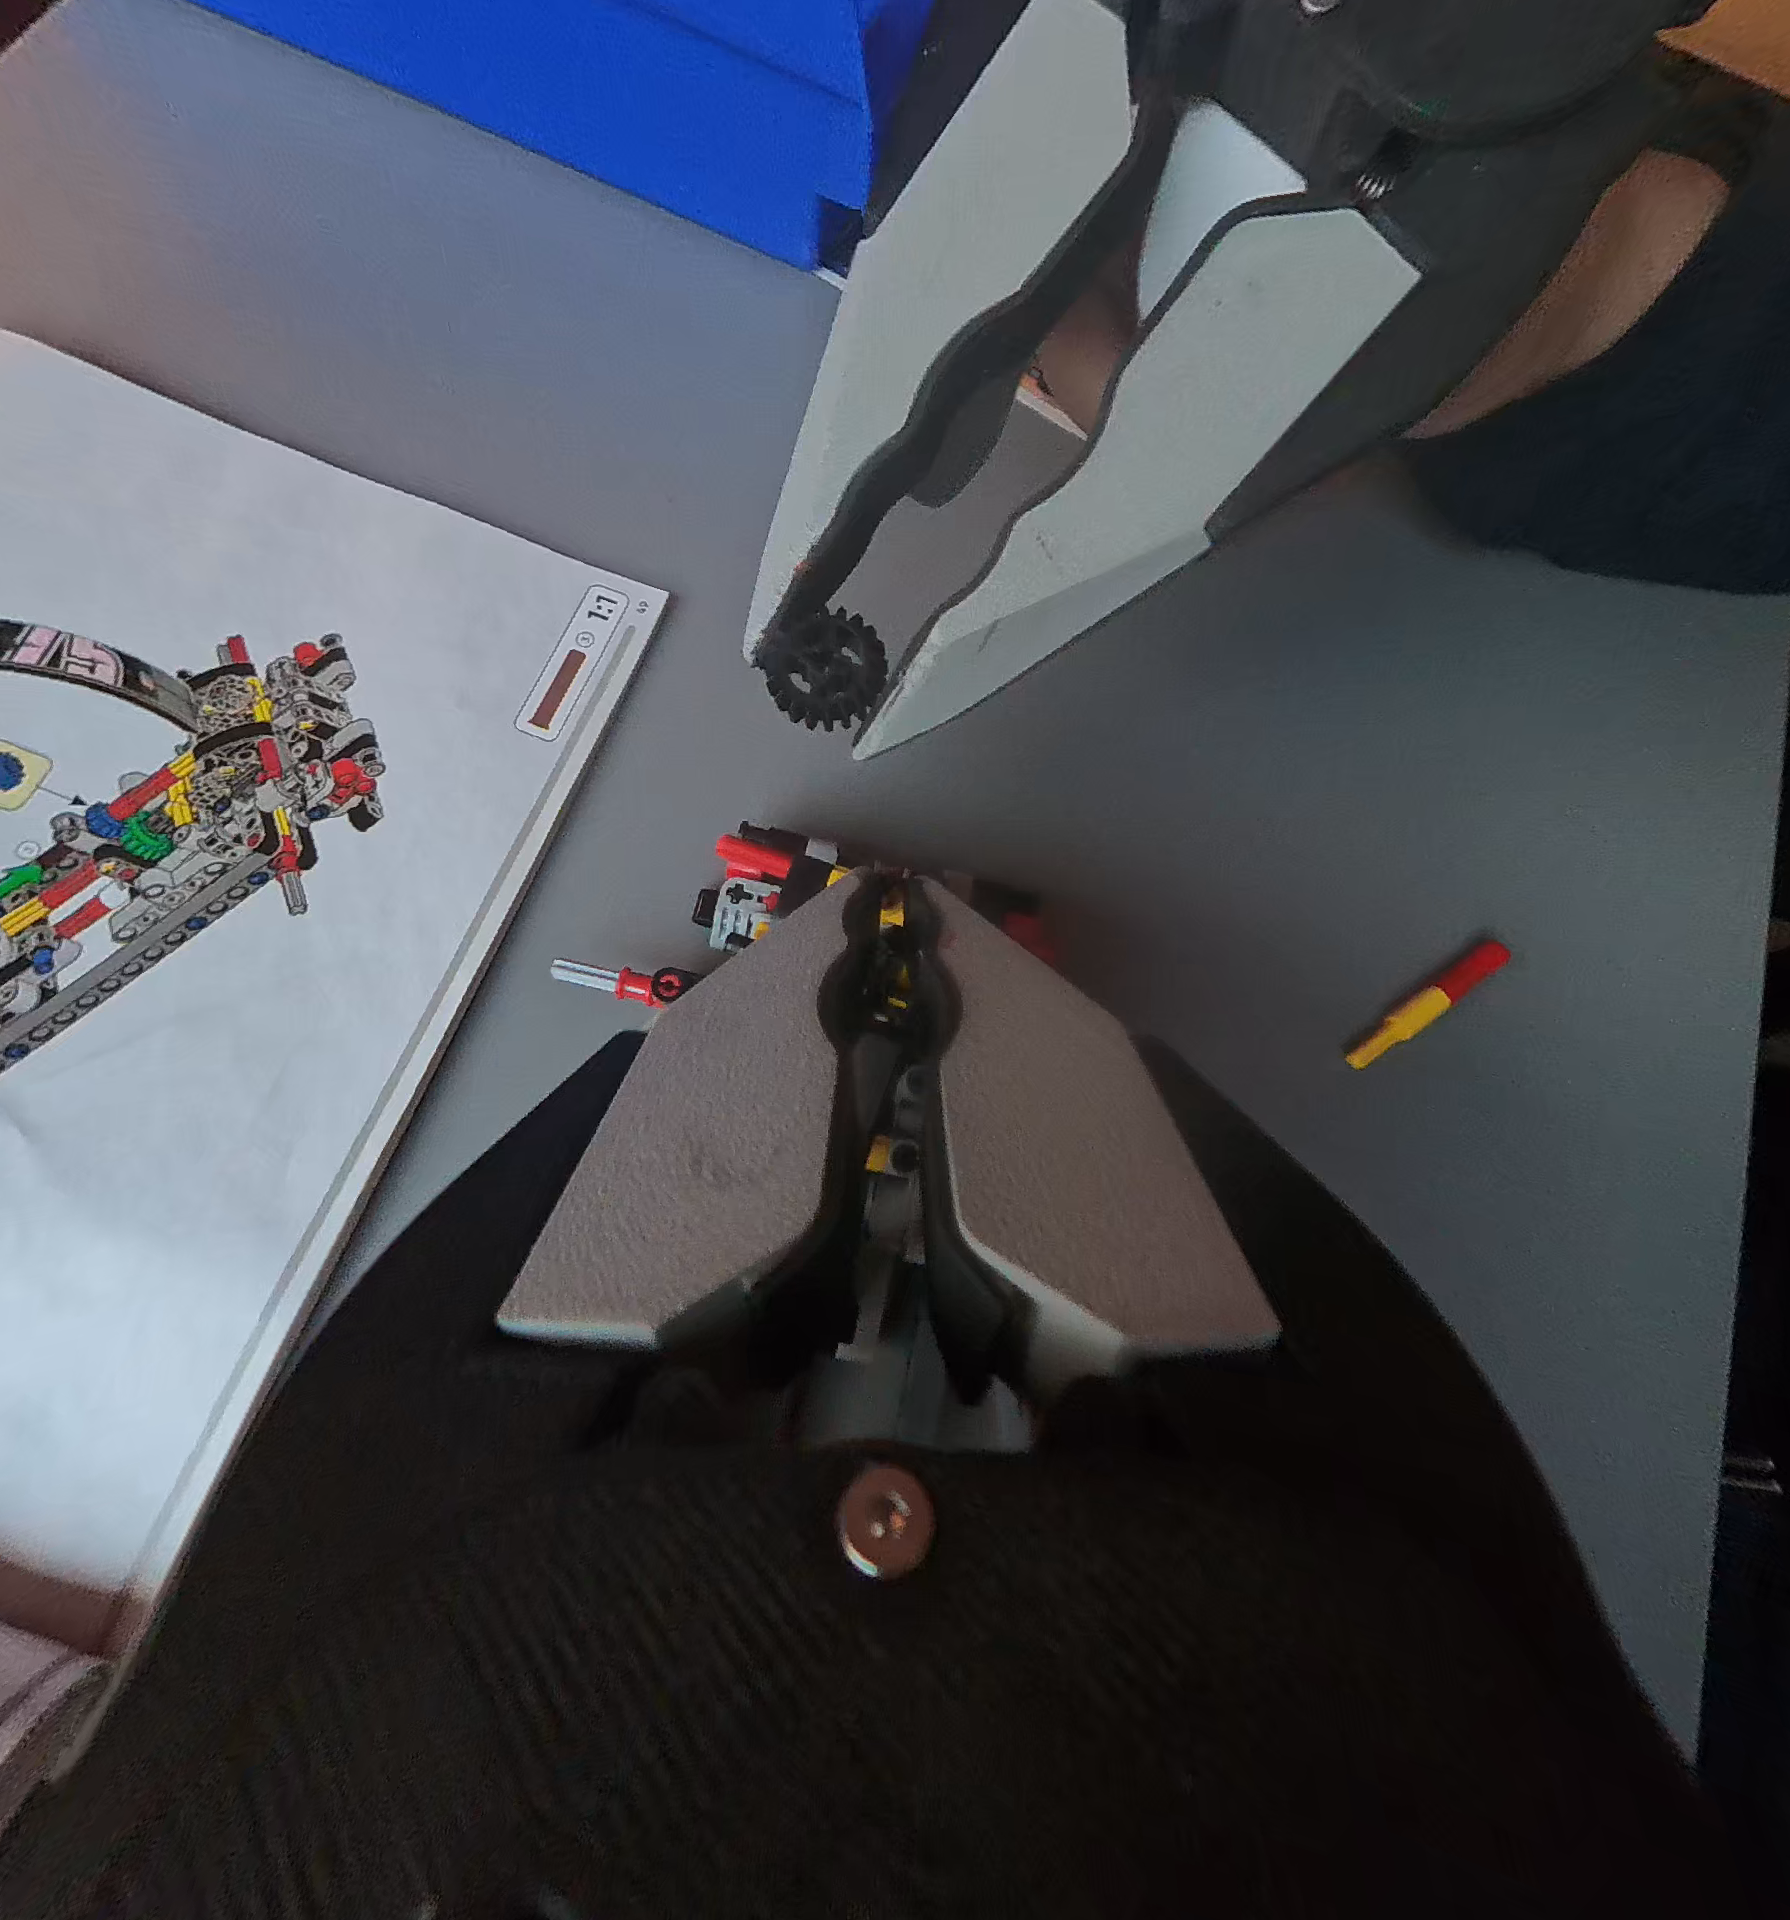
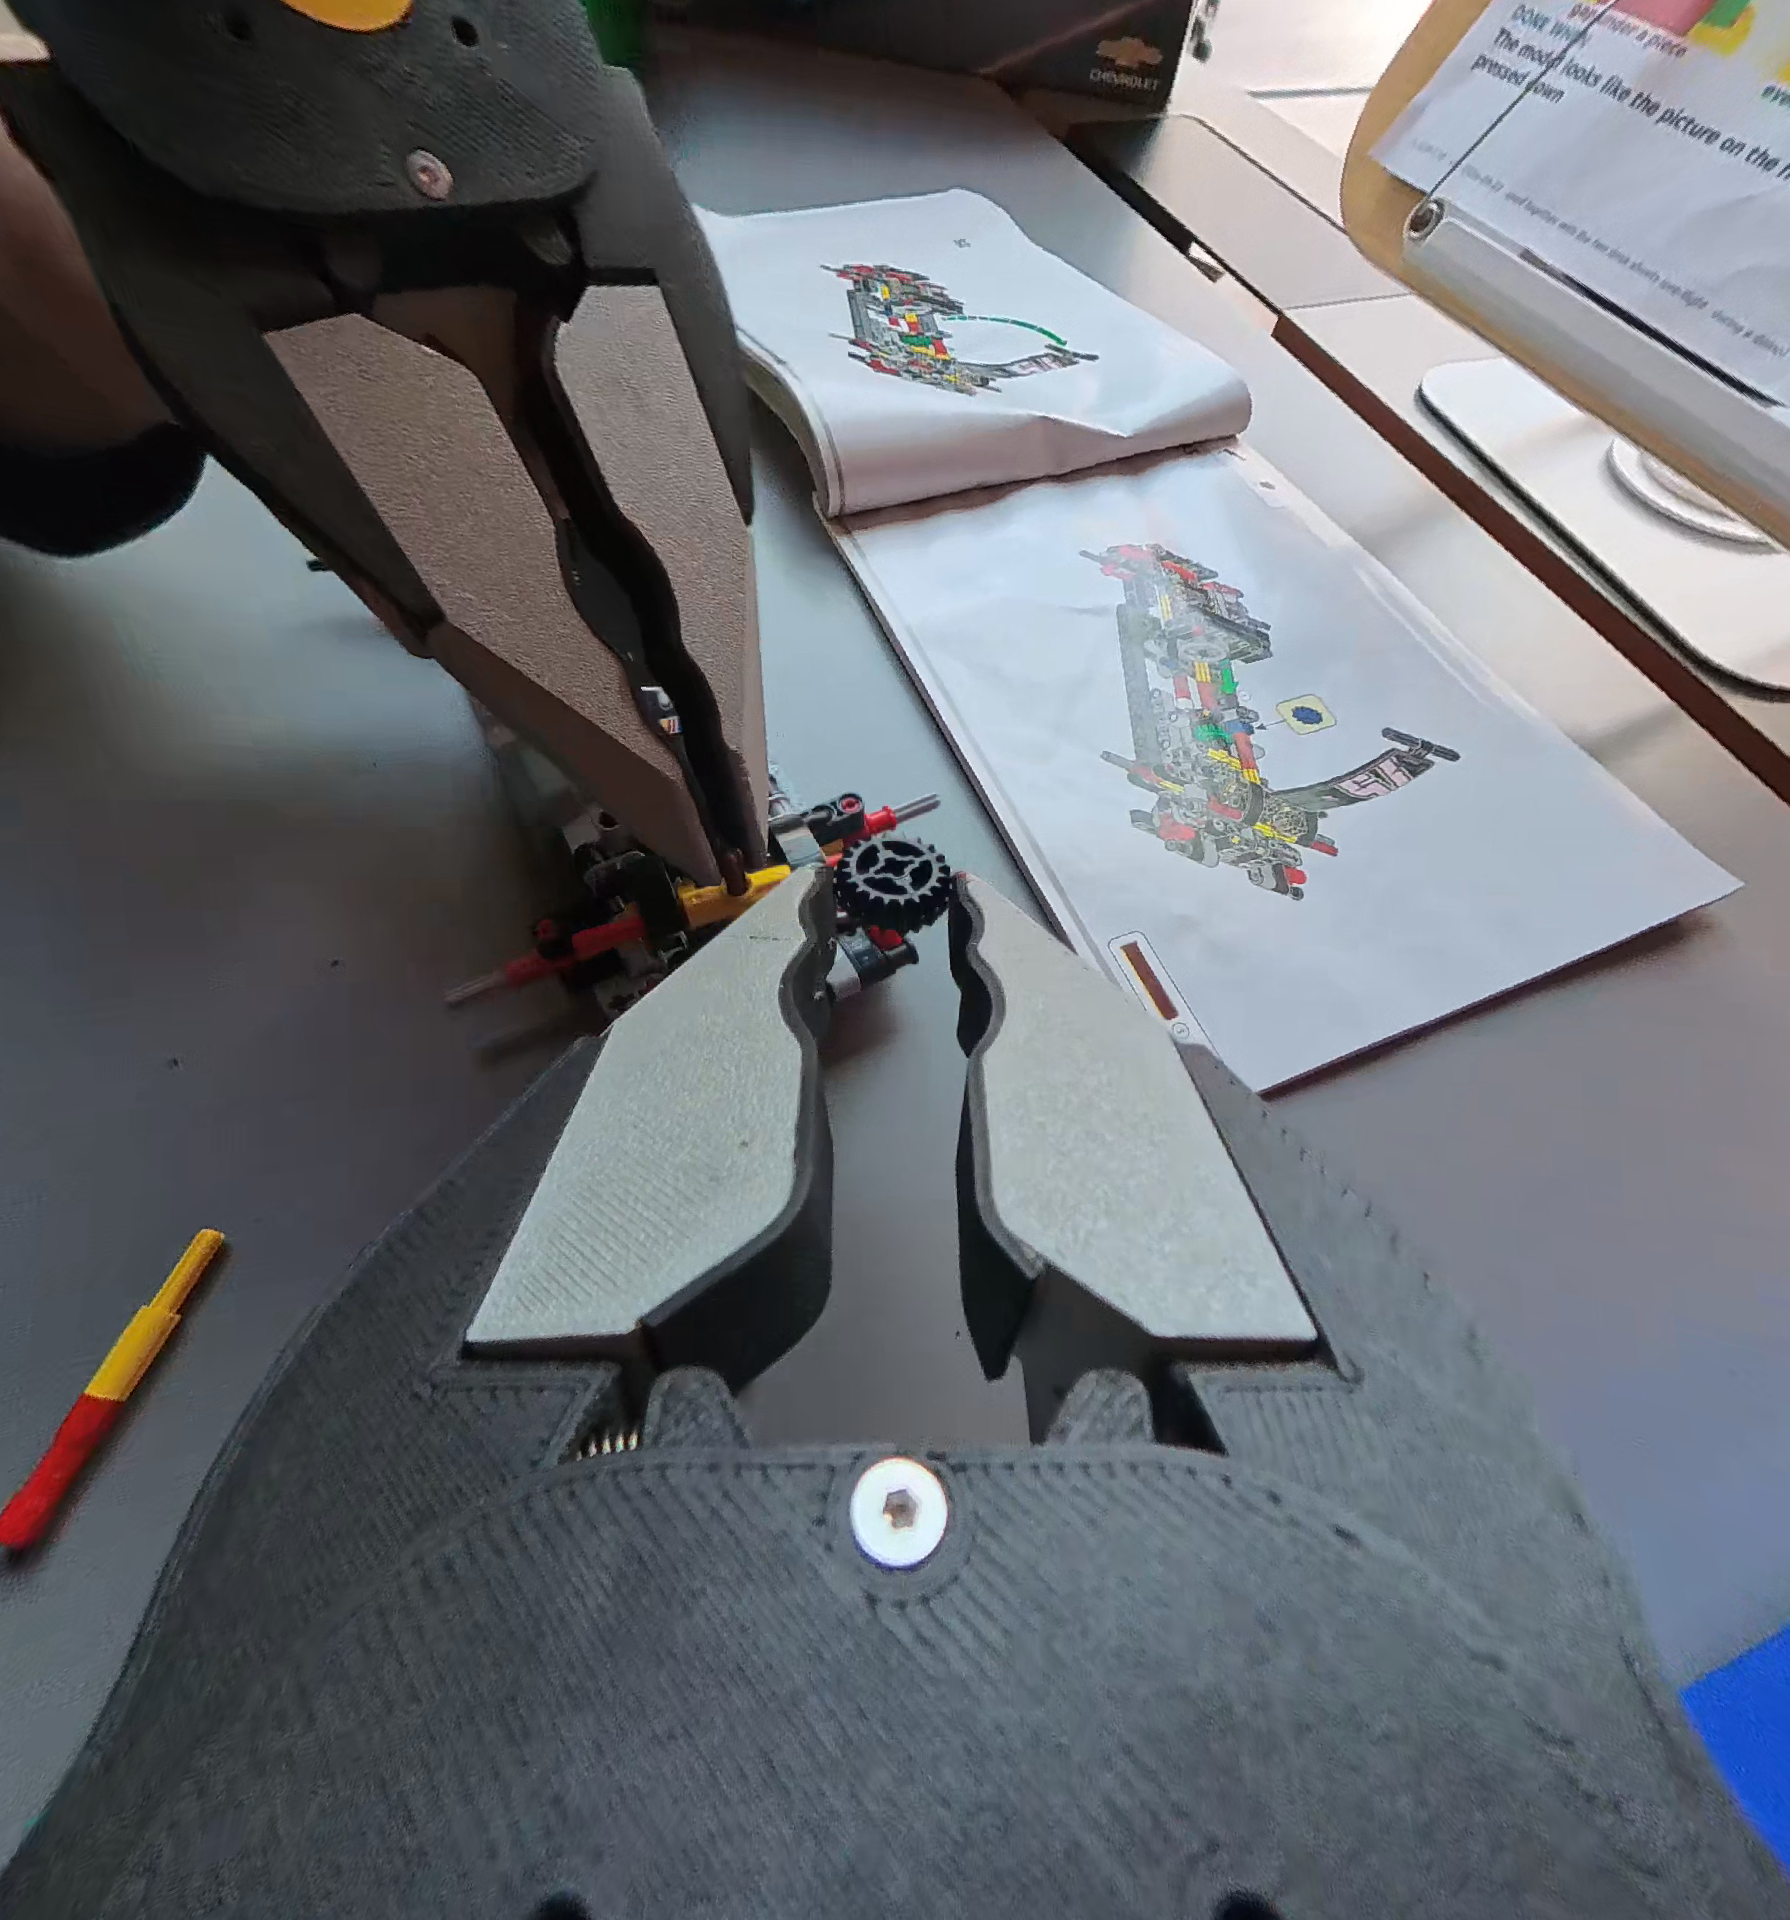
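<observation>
The right gripper [image 2: 896, 894] pinches a black gear [image 2: 889, 875] between its jaws; the left gripper [image 1: 891, 883] is pressed together on a thin pin on the toy-brick model [image 2: 642, 914]. Both hover over the grey tabletop [image 2: 247, 727], beside the open instruction booklet [image 2: 1390, 935]; a red-and-yellow rod [image 2: 106, 1387] lies apart.

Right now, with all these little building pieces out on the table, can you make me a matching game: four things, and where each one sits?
Things:
1. black gear
2. red and yellow pin
3. instruction booklet
4. partly built model

Places:
A. lying open on the table
B. alone on the bare table
C. between the right gripper's fingertips
D. under the left gripper's tip

Pairs: 1-C, 2-B, 3-A, 4-D
</observation>
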### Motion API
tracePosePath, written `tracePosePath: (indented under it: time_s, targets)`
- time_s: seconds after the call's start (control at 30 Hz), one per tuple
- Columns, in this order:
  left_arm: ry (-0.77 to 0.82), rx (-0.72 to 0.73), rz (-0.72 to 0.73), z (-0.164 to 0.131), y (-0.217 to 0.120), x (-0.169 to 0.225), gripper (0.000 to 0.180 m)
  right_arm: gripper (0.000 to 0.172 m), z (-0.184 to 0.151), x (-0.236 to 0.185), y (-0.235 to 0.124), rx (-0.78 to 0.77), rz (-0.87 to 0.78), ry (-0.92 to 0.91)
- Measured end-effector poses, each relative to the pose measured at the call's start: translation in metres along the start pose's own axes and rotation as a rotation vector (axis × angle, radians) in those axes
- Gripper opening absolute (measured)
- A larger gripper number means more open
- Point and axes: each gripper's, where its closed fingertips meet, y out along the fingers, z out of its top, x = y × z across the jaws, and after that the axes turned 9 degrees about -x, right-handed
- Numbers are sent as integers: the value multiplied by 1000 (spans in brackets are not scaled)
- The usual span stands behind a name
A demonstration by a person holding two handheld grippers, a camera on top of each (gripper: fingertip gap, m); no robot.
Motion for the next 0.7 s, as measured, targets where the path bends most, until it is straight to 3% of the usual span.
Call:
tracePosePath:
  time_s: [0.17,0.27,0.5,0.7]
  targets:
    - [-47,-4,45,0,0,4,1,19,-2,-6,2,-4,51,16]
    - [-96,17,-11,5,-4,17,22,19,-8,-11,7,-40,68,-9]
    - [-59,23,25,-1,-25,19,14,19,-2,-18,-1,-3,98,-12]
    - [202,-26,73,-6,-21,3,14,19,-11,-16,0,-36,73,-35]
